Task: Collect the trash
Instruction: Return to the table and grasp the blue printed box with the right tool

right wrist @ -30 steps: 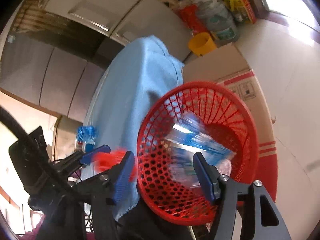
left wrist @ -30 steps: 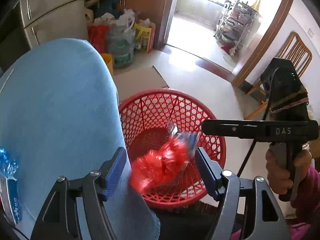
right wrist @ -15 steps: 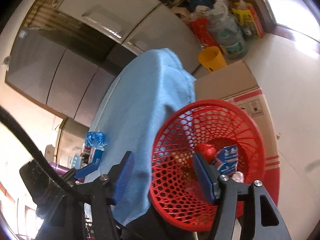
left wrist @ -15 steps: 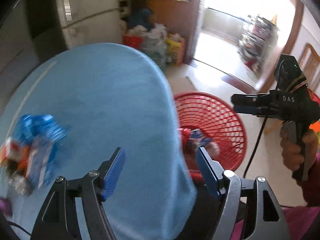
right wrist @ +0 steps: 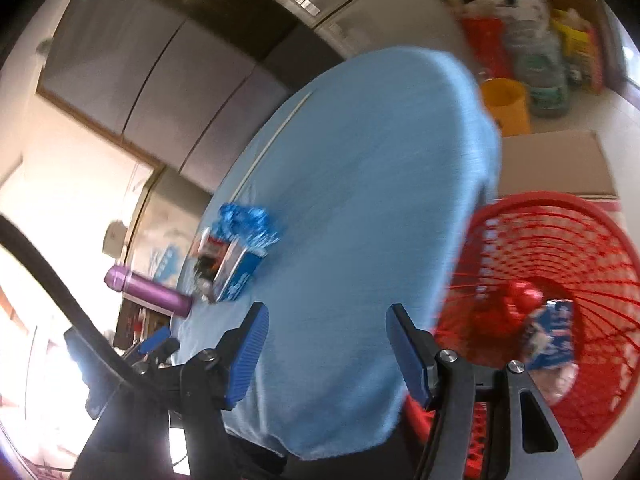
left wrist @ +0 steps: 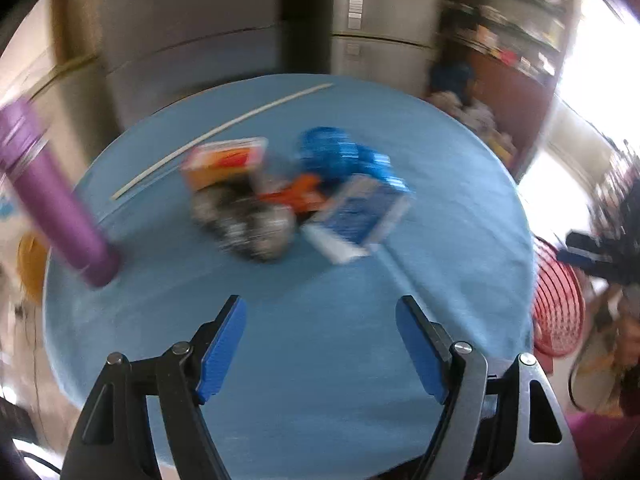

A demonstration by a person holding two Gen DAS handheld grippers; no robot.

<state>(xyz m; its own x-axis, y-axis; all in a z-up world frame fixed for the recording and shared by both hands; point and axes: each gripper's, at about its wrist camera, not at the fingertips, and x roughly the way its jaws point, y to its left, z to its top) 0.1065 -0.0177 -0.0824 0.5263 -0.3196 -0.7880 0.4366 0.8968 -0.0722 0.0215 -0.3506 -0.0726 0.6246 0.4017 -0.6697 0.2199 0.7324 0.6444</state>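
Task partly done: the red lattice basket (right wrist: 560, 280) beside the bench (left wrist: 320, 340) already holds a crumpled red wrapper (right wrist: 520, 300) and a blue packet (right wrist: 554, 336). Remaining on the blue cloth: a blurred pile of trash (left wrist: 296, 192), with crinkled blue foil, a flat blue carton and an orange box. My left tool (left wrist: 320, 344) has just been opening and holds nothing; my right tool (right wrist: 326, 354) stands apart, empty.
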